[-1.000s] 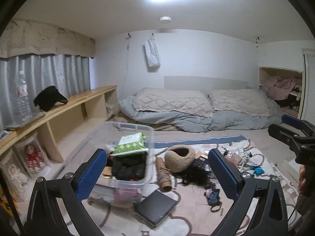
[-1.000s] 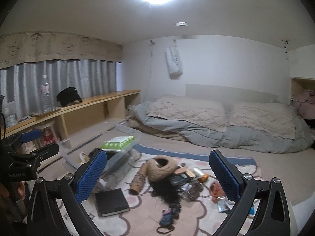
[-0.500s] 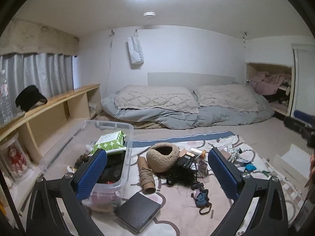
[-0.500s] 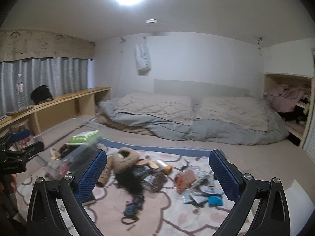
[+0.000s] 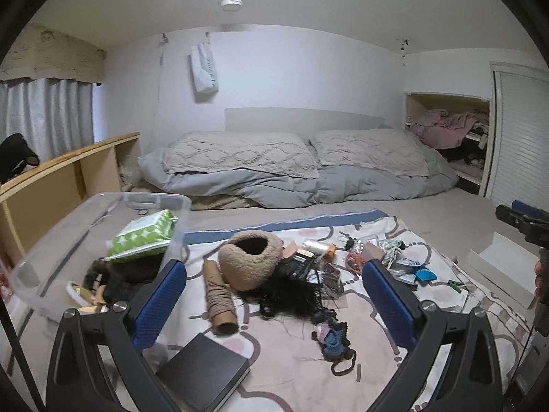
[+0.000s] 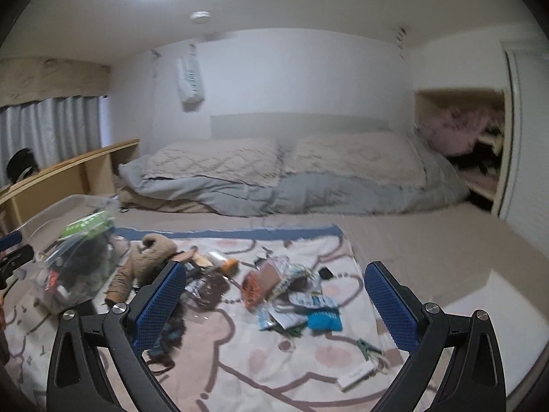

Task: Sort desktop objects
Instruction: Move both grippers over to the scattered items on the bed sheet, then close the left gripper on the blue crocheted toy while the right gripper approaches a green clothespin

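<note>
A pile of small objects lies on a pink patterned blanket (image 5: 274, 360): a beige fuzzy hat (image 5: 252, 261), a cardboard tube (image 5: 219, 300), black hair or feathers (image 5: 291, 297), a black notebook (image 5: 204, 376), packets and a teal item (image 6: 324, 321). A clear plastic bin (image 5: 51, 257) at the left holds a green tissue pack (image 5: 142, 235) and dark items. My left gripper (image 5: 274, 304) hangs open above the pile, holding nothing. My right gripper (image 6: 274, 304) is open over the packets, holding nothing; its view is blurred.
A bed with two beige pillows (image 5: 240, 152) and a grey duvet fills the back. A wooden shelf (image 5: 61, 168) runs along the left wall. A closet nook with clothes (image 5: 446, 130) is at the right. A white flat box (image 5: 501, 267) lies right of the blanket.
Both views have swung to the right and come lower toward the blanket. The bin now sits further left in each view. Both grippers have stayed open.
</note>
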`<state>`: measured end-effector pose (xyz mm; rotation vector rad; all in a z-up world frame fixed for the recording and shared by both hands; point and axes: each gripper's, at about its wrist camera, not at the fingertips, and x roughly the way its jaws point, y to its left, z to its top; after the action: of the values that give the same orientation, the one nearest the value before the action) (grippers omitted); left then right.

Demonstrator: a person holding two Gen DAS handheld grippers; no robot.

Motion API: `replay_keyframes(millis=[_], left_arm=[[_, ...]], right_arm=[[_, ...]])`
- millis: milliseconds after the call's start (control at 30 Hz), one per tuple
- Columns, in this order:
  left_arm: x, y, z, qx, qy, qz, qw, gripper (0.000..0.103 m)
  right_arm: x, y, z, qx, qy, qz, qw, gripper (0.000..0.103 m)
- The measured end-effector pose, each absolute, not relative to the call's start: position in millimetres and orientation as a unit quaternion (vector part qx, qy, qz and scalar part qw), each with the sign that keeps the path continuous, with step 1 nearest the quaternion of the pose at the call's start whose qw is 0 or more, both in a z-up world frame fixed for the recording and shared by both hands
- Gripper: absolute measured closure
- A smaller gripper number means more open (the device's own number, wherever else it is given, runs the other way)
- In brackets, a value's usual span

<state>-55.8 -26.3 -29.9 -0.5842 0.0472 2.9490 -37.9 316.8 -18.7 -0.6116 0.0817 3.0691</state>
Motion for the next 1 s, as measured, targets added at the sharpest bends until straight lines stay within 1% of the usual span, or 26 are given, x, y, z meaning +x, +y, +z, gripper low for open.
replay_keyframes(millis=[133,300,433,633,767,867,1000], left_arm=[[-69,-18,-42,-0.196,0.015,0.977,0.083,0.000],[-91,-8,-61,-0.205,0.004,0.974,0.094,0.000],[-109,-4,-79,-0.219,0.000,0.971,0.093,0.000],[-136,4,-112,-0.235,0.012,0.969,0.080,0.000],[-148,10,-136,-0.255,0.015,0.962,0.093,0.000],[-154,17,-153,-0.271,0.015,0.956,0.108,0.000],[-160,28,-173,-0.292,0.019,0.948,0.126,0.000]], right_arm=[[-52,333,-48,-0.227,0.060,0.972,0.008,0.000],[-75,322,-66,-0.240,0.072,0.968,0.001,0.000],[-100,303,-80,-0.249,0.093,0.964,-0.022,0.000],[-129,266,-136,-0.303,0.127,0.942,-0.075,0.000],[-138,241,-178,-0.350,0.097,0.929,-0.070,0.000],[-137,233,-199,-0.363,0.066,0.928,-0.054,0.000],[-139,232,-220,-0.388,0.053,0.919,-0.043,0.000]])
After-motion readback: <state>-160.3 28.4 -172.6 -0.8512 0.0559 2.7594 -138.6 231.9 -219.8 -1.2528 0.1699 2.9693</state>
